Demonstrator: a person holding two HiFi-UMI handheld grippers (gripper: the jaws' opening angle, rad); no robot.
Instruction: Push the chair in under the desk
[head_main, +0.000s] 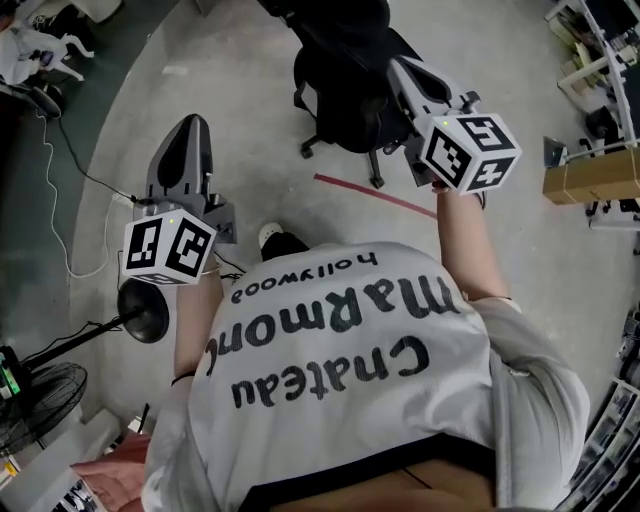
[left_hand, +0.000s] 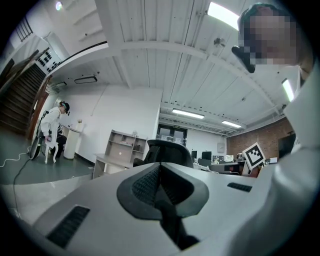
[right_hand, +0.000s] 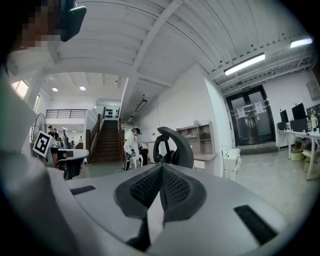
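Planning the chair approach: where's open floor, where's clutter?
Bare floor lies between the left gripper and the chair, and right of the chair toward the cardboard box. Crowded: lower left, with the fan and cable.

white lettered t-shirt (head_main: 330, 430), grey left tool (head_main: 191, 124), right tool (head_main: 399, 66)

- The head view is evenly and softly lit: the pale concrete floor (head_main: 240, 110) reads bright, and shadows on it are faint and soft-edged.
- The black chair (head_main: 345, 85) is so dark that little detail shows.
- Both gripper views are strongly wide-angle, with straight lines bowed and black corners.
- Ceiling strip lights (left_hand: 222, 15) glare white in the left gripper view, as does one strip light (right_hand: 245, 64) in the right gripper view.
- The nearest surfaces look soft, and the room behind looks sharper.
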